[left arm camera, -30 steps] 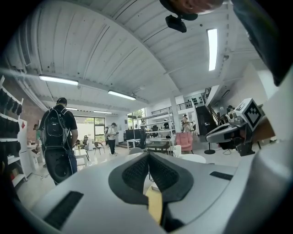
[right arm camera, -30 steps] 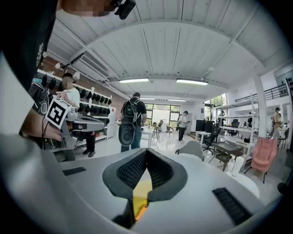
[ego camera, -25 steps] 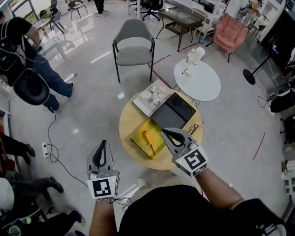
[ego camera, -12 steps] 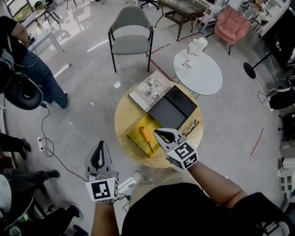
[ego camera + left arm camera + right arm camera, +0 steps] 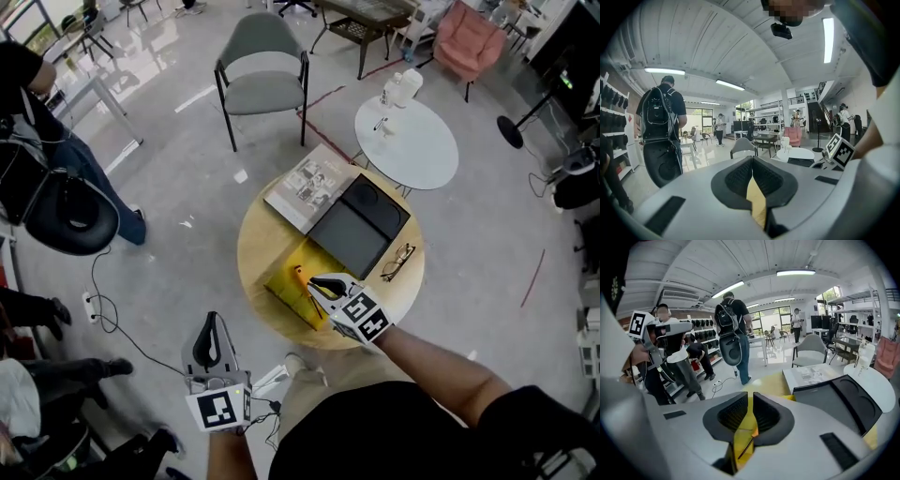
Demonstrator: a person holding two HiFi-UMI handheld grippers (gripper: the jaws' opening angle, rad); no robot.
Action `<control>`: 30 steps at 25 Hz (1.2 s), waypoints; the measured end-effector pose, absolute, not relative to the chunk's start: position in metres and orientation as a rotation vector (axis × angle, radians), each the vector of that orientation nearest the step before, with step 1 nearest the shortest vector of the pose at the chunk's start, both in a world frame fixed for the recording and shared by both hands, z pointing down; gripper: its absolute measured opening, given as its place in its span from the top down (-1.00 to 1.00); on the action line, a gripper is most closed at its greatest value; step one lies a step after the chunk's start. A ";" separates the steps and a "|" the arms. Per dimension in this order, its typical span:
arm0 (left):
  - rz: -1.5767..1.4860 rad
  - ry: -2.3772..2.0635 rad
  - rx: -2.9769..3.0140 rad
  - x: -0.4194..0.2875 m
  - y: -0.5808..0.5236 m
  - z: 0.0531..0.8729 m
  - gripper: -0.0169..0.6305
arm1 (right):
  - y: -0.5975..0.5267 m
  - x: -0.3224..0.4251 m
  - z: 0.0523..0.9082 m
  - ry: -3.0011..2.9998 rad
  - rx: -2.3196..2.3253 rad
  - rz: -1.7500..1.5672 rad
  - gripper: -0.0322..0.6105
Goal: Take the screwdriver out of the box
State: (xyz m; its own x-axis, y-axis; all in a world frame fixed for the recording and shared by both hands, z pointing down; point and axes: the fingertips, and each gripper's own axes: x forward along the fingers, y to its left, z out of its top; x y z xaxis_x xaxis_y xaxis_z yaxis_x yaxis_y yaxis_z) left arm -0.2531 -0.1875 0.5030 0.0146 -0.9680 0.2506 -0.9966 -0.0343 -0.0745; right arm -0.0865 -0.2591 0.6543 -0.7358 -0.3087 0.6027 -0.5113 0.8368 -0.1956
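Screwdriver (image 5: 301, 279) in yellow box (image 5: 284, 292), just beside right tool (image 5: 314, 282), jaws just opening, empty.

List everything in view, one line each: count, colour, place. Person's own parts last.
round table: one, light wood, centre
box: one, yellow, table's near side
screwdriver: one, orange handle, in box
magazine: one, pale, table's far edge
tray: one, black, beside magazine
glasses: one pair, dark, table's right edge
side table: one, white, beyond
chair: one, grey, beyond
armchair: one, pink, top right
bystander: one standing, dark clothes, left
left gripper: one, grey, beside table, jaws together, empty
right gripper: one, grey, over box; jaws just been opening, slightly apart, nothing between
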 end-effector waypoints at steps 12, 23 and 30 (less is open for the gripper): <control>0.410 -2.046 2.120 -0.251 -0.179 0.529 0.89 | -0.270 -0.088 0.736 -2.279 0.603 0.549 0.48; 0.447 -2.024 2.086 -0.255 -0.167 0.542 0.89 | -0.277 -0.095 0.794 -2.138 0.604 0.605 0.16; 0.436 -2.041 2.039 -0.260 -0.160 0.545 0.89 | -0.279 -0.093 0.815 -2.070 0.619 0.568 0.09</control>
State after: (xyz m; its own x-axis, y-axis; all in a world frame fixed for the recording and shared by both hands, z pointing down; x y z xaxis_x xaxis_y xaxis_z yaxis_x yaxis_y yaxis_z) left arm -0.2596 -0.1596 0.5454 -0.0104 -0.9322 0.3619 -0.9987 -0.0085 -0.0508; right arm -0.0933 -0.2790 0.8154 -0.4920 -0.2141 0.8439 -0.6150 0.7715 -0.1628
